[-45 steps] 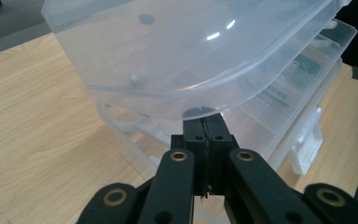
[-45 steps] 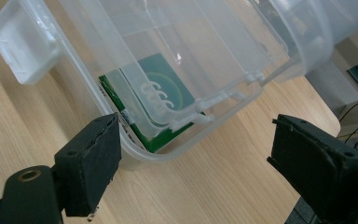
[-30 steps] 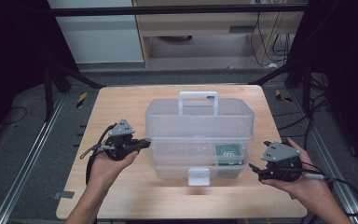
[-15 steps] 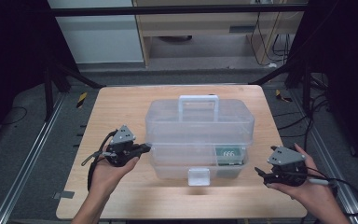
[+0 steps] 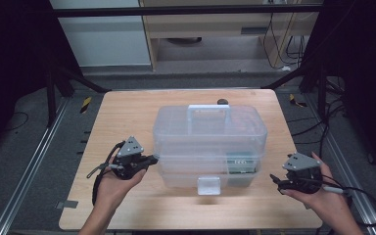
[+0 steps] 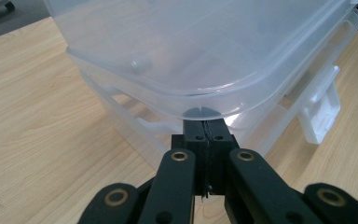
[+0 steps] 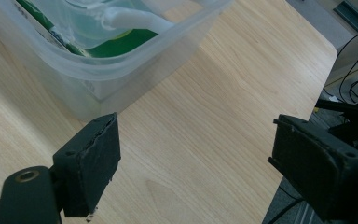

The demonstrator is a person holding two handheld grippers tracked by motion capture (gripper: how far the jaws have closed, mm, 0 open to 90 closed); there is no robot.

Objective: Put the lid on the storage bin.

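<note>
A pale wooden surface stands on a grey floor among dark frames and trailing cables, with a clear plastic storage box — white handle on the lid, white latch at the near side — at its centre. The left gripper sits at the box's left edge, its fingers pressed together just under the lid's rim. The right gripper hangs apart off the right end — fingers spread wide over bare wood.

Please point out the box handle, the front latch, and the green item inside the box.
box handle (image 5: pixel 208 108), high view, top bar.
front latch (image 5: pixel 209 185), high view, centre of tab.
green item (image 7: pixel 126 43), right gripper view, green surface through wall.
</note>
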